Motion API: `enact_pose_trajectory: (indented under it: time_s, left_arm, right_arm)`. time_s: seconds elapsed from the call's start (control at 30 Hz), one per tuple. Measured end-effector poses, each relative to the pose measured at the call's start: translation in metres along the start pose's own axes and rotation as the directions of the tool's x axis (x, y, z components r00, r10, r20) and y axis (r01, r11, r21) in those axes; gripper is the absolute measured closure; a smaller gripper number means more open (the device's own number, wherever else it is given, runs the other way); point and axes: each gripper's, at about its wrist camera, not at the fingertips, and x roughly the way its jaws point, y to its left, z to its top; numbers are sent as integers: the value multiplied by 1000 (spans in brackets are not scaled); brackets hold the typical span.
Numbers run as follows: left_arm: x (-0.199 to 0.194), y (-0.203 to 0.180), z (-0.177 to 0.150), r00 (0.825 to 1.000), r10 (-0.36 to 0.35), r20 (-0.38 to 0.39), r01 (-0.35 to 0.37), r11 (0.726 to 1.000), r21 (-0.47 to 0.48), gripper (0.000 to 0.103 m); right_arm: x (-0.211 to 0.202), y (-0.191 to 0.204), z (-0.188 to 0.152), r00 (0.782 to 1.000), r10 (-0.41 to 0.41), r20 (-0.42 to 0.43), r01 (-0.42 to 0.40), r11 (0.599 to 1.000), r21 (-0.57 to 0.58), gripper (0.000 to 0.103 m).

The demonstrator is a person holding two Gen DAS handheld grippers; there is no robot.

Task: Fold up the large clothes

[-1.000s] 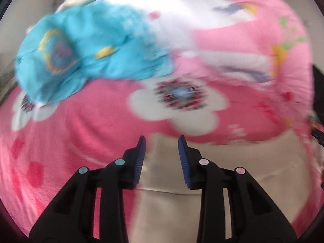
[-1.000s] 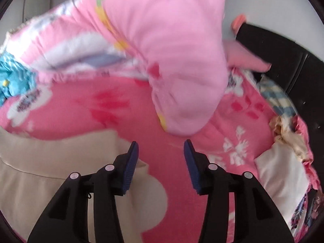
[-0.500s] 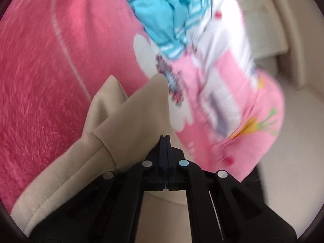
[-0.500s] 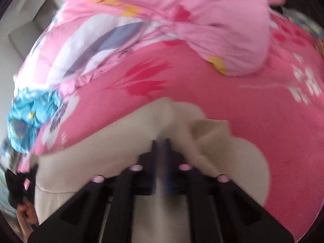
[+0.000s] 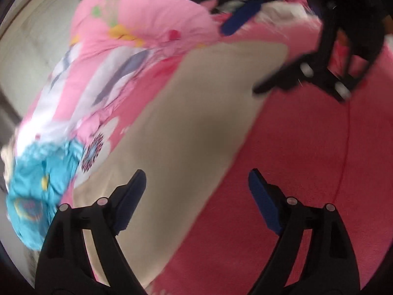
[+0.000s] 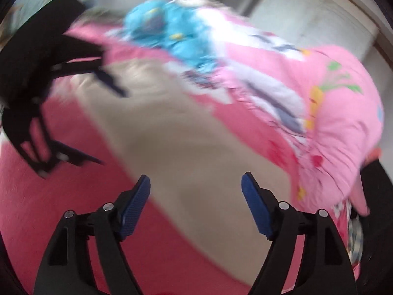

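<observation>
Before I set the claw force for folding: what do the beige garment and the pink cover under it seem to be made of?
Beige garment: looks like a soft, matte knit or fleece; it lies flat without sheen, but motion blur hides the weave. Pink cover: looks like fuzzy, matte plush or fleece; a fine nap shows at lower right in the left wrist view. Neither fibre can be told.

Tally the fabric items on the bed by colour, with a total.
Beige garment: 1
Blue garment: 1
Light pink printed quilt: 1
Deep pink blanket underneath: 1
Total: 4
</observation>
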Motion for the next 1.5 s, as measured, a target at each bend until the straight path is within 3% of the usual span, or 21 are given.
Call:
enact_pose_trajectory:
  time_s: [0.07, 0.13, 0.23, 0.37, 0.43, 0.5, 0.57, 0.6, 0.63, 0.7, 0.73, 0.87, 0.97, 1.03, 1.07, 1.13, 1.2, 1.27, 1.33, 1.4, 1.5]
  left_arm:
    - [20, -4, 5, 999, 31, -10, -31, 999, -25, 21]
    - [37, 2, 6, 998, 62, -15, -63, 997, -54, 24]
    - [41, 4, 1, 998, 58, -11, -59, 998, -37, 26]
    - [37, 8, -14, 982, 183, -36, -181, 982, 57, 47]
    - [35, 20, -26, 974, 218, -56, -215, 975, 54, 50]
    - [33, 32, -41, 954, 279, -105, -274, 960, 62, 67]
    - [28, 43, -61, 946, 294, -136, -286, 955, 77, 72]
    - [26, 50, -73, 929, 331, -169, -321, 943, 83, 80]
    - [23, 53, -81, 926, 336, -176, -324, 942, 92, 85]
    - [15, 58, -93, 925, 333, -181, -326, 943, 68, 84]
    - [14, 57, -94, 923, 337, -183, -331, 941, 66, 85]
    - [14, 58, -93, 925, 328, -191, -321, 945, 65, 85]
    - [8, 59, -96, 925, 318, -209, -319, 947, 33, 72]
    - [-4, 61, -104, 917, 306, -255, -323, 946, -29, 64]
    - [-17, 65, -106, 929, 251, -271, -287, 953, -101, 64]
    - [-51, 64, -100, 965, 150, -214, -197, 956, -217, 64]
    - [-73, 66, -82, 988, 85, -131, -122, 944, -305, 65]
    - [-74, 79, -46, 999, 26, -32, -37, 906, -421, 83]
    - [-54, 94, -16, 997, -34, 69, 66, 838, -542, 93]
    - [-20, 95, 6, 982, -107, 154, 179, 777, -603, 101]
    - [30, 74, 12, 976, -177, 130, 220, 751, -623, 101]
  right_arm:
    - [9, 14, -1, 1000, -11, 7, 12, 999, -31, 23]
    - [34, 20, -4, 996, -83, -37, 81, 995, -53, 22]
    - [63, 7, -13, 991, -53, -119, 55, 998, 19, 20]
    - [56, 7, -38, 991, -95, -93, 89, 994, -66, 20]
    - [55, -8, -50, 984, -147, -99, 142, 988, -53, 19]
    - [53, -32, -65, 970, -208, -128, 207, 978, -16, 19]
    - [59, -57, -88, 936, -299, -184, 307, 952, 16, 28]
    - [61, -71, -100, 931, -302, -206, 317, 947, 46, 31]
    - [60, -81, -108, 924, -309, -226, 334, 939, 85, 49]
    - [60, -99, -126, 903, -335, -269, 383, 912, 147, 70]
    - [64, -107, -137, 860, -392, -326, 455, 879, 145, 102]
    - [50, -142, -170, 830, -373, -415, 505, 818, 275, 100]
    - [32, -144, -184, 782, -418, -462, 553, 807, 206, 100]
    - [8, -137, -204, 730, -464, -501, 594, 794, 130, 100]
    - [-8, -136, -211, 724, -471, -504, 603, 787, 132, 100]
    - [-32, -139, -209, 753, -443, -486, 587, 787, 191, 100]
    - [-59, -139, -181, 836, -396, -378, 519, 796, 313, 100]
    - [-66, -135, -129, 935, -289, -204, 352, 815, 460, 97]
    - [-51, -124, -85, 986, -159, -53, 162, 825, 541, 97]
    - [-16, -99, -38, 998, -44, 44, 11, 823, 568, 97]
    - [51, -49, 6, 996, 94, 7, -85, 862, 500, 97]
